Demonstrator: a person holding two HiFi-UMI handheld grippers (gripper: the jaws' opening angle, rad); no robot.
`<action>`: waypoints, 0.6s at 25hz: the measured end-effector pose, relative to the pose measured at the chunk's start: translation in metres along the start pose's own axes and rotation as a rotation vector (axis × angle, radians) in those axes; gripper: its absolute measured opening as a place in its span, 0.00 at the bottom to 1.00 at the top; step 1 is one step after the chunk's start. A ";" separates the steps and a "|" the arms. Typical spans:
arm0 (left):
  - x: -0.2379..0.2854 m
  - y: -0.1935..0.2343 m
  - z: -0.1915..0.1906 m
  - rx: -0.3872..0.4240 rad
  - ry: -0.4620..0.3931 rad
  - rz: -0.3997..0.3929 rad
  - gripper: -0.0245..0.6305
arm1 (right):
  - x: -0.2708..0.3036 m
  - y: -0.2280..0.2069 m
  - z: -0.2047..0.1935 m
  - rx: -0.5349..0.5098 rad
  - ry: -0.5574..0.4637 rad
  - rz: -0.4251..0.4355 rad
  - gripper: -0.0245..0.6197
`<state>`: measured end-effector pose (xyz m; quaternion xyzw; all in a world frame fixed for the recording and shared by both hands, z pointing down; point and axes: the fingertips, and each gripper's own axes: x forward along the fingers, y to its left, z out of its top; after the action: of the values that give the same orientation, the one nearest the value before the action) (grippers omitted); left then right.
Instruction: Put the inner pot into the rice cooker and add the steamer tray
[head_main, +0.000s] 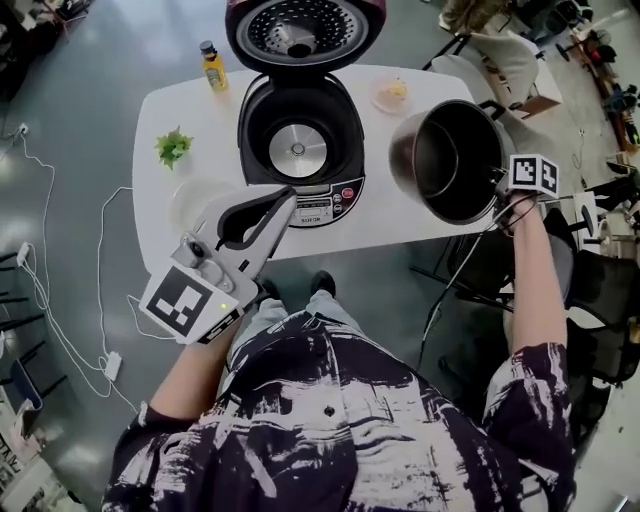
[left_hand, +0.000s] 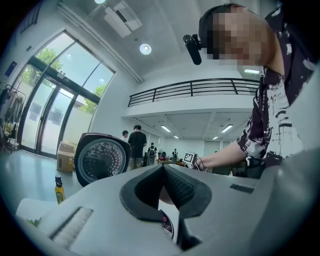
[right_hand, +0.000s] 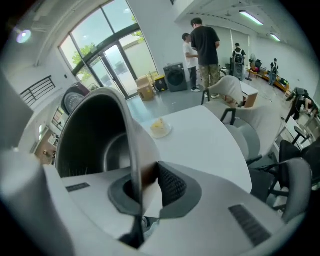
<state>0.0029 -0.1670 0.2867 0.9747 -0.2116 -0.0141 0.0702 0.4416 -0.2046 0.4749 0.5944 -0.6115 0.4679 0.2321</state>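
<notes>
The open rice cooker (head_main: 300, 150) stands mid-table with its lid (head_main: 303, 30) raised and its well empty. The dark inner pot (head_main: 450, 160) hangs tilted above the table's right side. My right gripper (head_main: 497, 182) is shut on its rim. In the right gripper view the pot's wall (right_hand: 100, 135) runs between the jaws of that gripper (right_hand: 145, 175). A pale round steamer tray (head_main: 195, 200) lies on the table left of the cooker. My left gripper (head_main: 290, 195) hovers beside it, before the cooker's front, shut and holding nothing. In its own view the left gripper (left_hand: 163, 169) faces the lid (left_hand: 102, 160).
On the white table (head_main: 160, 110) are a yellow bottle (head_main: 212, 66) at the back left, a small green plant (head_main: 174, 147) and a dish of food (head_main: 392, 95) behind the pot. Chairs (head_main: 500, 55) stand to the right. Cables (head_main: 60, 300) trail over the floor at left.
</notes>
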 end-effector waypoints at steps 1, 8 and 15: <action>-0.003 0.000 0.001 0.001 -0.008 0.001 0.04 | -0.006 0.015 0.013 -0.033 -0.013 0.014 0.04; -0.031 0.007 0.011 -0.008 -0.044 0.040 0.04 | -0.007 0.154 0.071 -0.190 -0.022 0.182 0.05; -0.055 0.017 0.011 0.013 -0.056 0.090 0.04 | 0.053 0.260 0.074 -0.248 0.065 0.308 0.05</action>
<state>-0.0550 -0.1614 0.2778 0.9638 -0.2574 -0.0369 0.0587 0.2061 -0.3324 0.4089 0.4454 -0.7403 0.4377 0.2489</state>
